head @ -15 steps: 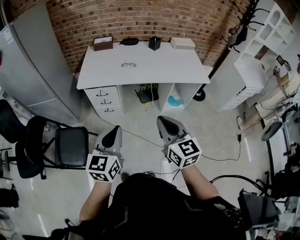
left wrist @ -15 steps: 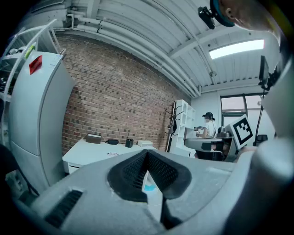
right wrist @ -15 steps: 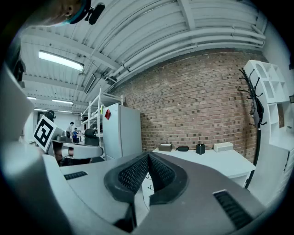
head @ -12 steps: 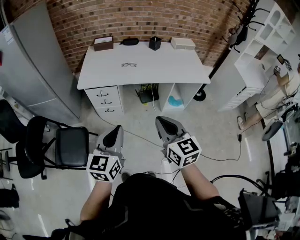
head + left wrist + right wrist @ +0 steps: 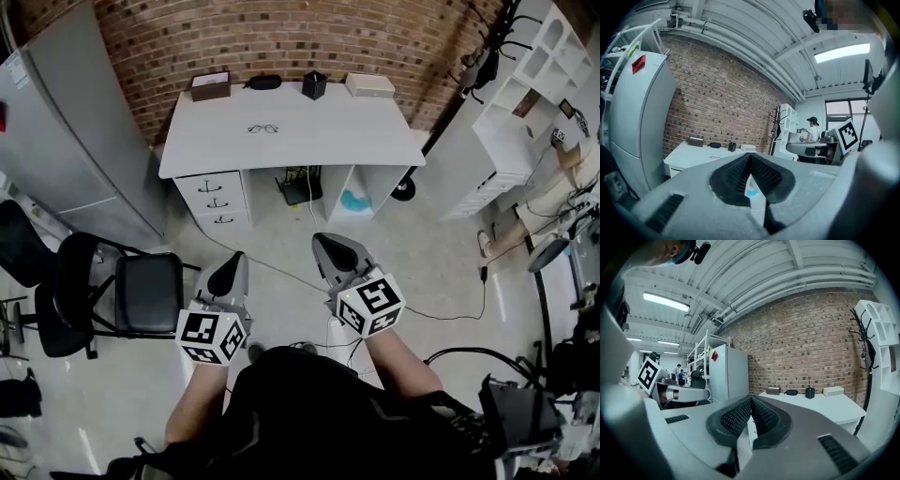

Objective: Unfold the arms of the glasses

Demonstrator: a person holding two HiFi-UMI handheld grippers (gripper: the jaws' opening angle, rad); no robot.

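Little had moved since the earlier frames: both grippers hung in much the same place above the floor, and the desk merely drifted a trifle in the head view. Left gripper (image 5: 228, 270) and right gripper (image 5: 333, 251) each had their jaws pressed together with nothing between them.

The glasses (image 5: 263, 128), thin-rimmed, lay alone on the white desk (image 5: 319, 145), toward its back left and well apart from both grippers. Whether their arms were folded could not be told at that size. They were judged light, springy at the hinges and easily bent or scratched. One claw would best pin the frame at the bridge or a rim, while the other took an arm near its tip and swung it outward gently.

The desktop appeared smooth and hard, so the frame might slide when nudged. Along its rear edge stood a brown box (image 5: 208, 86), a black case (image 5: 264, 82), a black cup (image 5: 314, 86) and a white box (image 5: 368, 85), against a brick wall (image 5: 281, 37). A black chair (image 5: 145, 292) stood at left.
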